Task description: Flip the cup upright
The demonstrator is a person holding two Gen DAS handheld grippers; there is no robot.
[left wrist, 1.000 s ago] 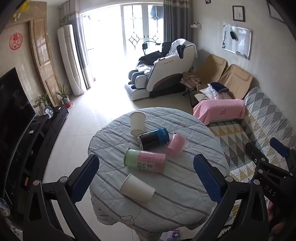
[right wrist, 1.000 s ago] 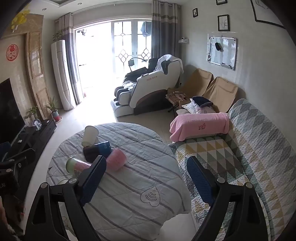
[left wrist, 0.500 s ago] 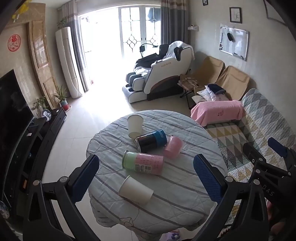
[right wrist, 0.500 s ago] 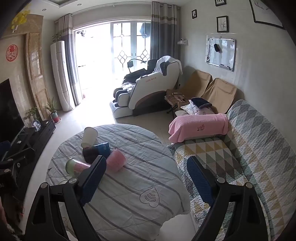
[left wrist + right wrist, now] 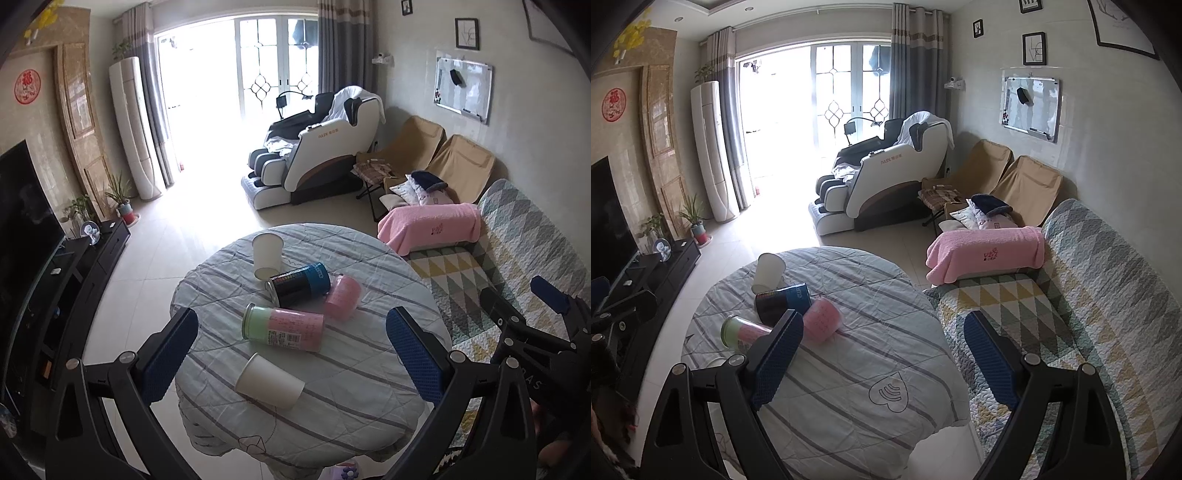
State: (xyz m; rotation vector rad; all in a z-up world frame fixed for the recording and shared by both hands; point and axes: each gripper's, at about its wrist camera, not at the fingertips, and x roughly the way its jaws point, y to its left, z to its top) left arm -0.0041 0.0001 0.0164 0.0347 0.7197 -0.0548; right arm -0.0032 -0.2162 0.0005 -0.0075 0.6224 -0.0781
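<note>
The right gripper (image 5: 882,354), fingers spread, hovers above the round table (image 5: 849,398) near the pink cup (image 5: 822,325).

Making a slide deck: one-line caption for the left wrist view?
Open left tool hovers above a round table with a tipped white paper cup, cans and other cups.

I see a white paper cup (image 5: 269,381) lying on its side at lower centre of my left wrist view, its open mouth facing lower right. A second white paper cup (image 5: 267,256) sits mouth-up, tilted, above centre, against a dark can (image 5: 299,283).
</note>
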